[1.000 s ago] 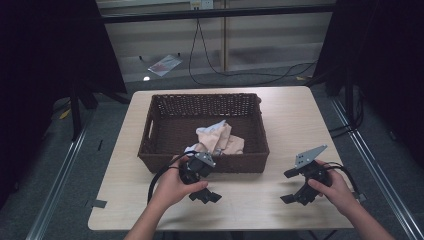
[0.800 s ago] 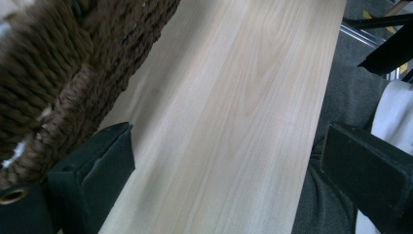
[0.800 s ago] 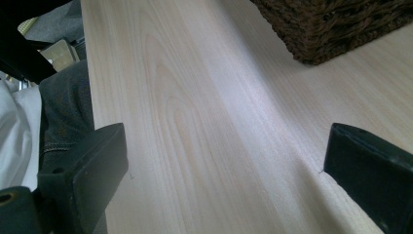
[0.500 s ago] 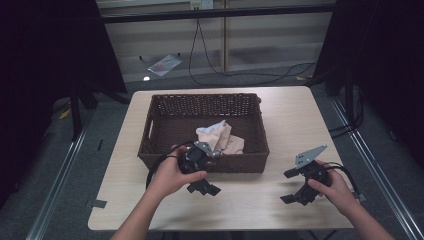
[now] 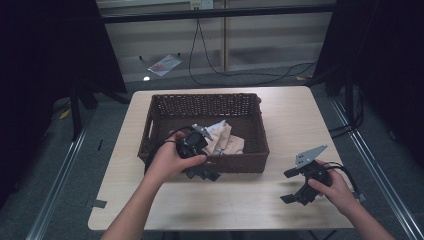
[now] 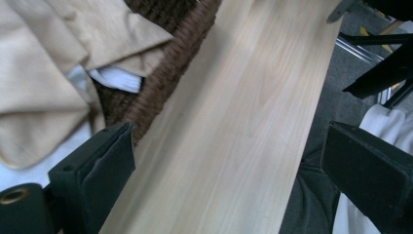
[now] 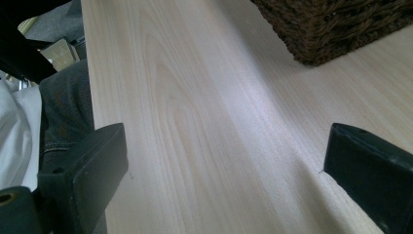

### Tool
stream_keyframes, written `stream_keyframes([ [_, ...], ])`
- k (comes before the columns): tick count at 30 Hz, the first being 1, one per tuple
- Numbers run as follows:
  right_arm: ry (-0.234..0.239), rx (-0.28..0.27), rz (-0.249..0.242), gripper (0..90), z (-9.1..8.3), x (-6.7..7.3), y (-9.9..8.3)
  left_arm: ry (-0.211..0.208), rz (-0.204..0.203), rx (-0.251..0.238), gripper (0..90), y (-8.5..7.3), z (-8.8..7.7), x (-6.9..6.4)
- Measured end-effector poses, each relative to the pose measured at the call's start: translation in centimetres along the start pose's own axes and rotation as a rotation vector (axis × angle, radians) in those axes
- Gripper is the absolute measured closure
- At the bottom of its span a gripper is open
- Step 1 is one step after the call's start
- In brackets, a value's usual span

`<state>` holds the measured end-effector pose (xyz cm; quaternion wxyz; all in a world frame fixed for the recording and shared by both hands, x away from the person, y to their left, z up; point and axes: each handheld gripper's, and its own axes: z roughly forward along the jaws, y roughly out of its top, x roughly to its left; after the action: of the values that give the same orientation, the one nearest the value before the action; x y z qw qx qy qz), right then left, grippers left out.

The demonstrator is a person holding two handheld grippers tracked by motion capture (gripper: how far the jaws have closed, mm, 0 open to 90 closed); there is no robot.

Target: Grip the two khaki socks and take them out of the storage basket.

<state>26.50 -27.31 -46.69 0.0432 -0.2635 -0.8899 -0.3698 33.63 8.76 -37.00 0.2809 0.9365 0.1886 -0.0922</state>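
Beige cloth [image 5: 226, 141], crumpled over white fabric [image 6: 117, 78] in the wicker basket [image 5: 255, 150] on the desk [image 5: 295, 120], likely light, limp, best pinched at a raised fold; left gripper [image 5: 204, 172] spread wide at the near rim, right gripper [image 5: 295, 186] equally released, idle.

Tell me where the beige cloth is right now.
In the high view the beige cloth lies inside the wicker basket, toward its near wall, just beyond the left gripper, which is at the basket's front rim.

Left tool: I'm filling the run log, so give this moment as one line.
left tool: open, at basket front rim | cloth: in basket, ungrasped | right tool: open, over table
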Motion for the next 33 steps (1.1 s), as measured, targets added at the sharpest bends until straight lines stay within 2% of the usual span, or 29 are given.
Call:
stream_keyframes([
  [4,0.0,0.005,0.002,1.6,0.0,0.1,0.0,0.015,-0.023,-0.024,5.9,0.6,-0.6,0.7],
  [11,-0.004,0.003,-0.004,1.6,0.0,0.0,0.1,0.057,-0.058,-0.011,6.1,1.8,-0.6,2.3],
  [13,-0.004,-0.001,-0.005,1.6,-0.1,0.0,0.1,0.063,-0.058,-0.008,6.1,2.0,-0.6,2.8],
  [14,-0.004,-0.001,-0.005,1.6,-0.1,0.0,0.1,0.069,-0.075,-0.023,6.1,2.1,-0.5,3.0],
  [16,-0.004,-0.002,-0.005,1.6,-0.1,0.0,0.1,0.081,-0.068,-0.014,6.2,2.4,-0.5,3.5],
  [17,-0.004,0.002,-0.006,1.6,-0.1,0.0,0.1,0.092,-0.086,-0.02,6.2,2.5,-0.3,3.8],
  [22,-0.004,0.003,-0.006,1.6,-0.1,0.0,0.1,0.115,-0.103,-0.013,6.1,3.2,0.0,4.9],
  [26,-0.002,-0.003,-0.006,1.6,-0.1,0.0,0.1,0.126,-0.117,-0.019,6.1,3.3,0.5,5.8],
  [27,-0.002,-0.003,-0.01,1.6,-0.1,0.0,0.1,0.135,-0.114,0.004,6.1,3.3,0.5,6.1],
  [29,-0.001,-0.002,-0.005,1.6,-0.1,0.1,0.1,0.15,-0.132,-0.002,6.1,3.2,0.9,6.6],
  [33,0.0,-0.001,-0.004,1.6,-0.1,0.0,0.1,0.148,-0.147,-0.014,6.1,3.2,1.1,7.3],
])
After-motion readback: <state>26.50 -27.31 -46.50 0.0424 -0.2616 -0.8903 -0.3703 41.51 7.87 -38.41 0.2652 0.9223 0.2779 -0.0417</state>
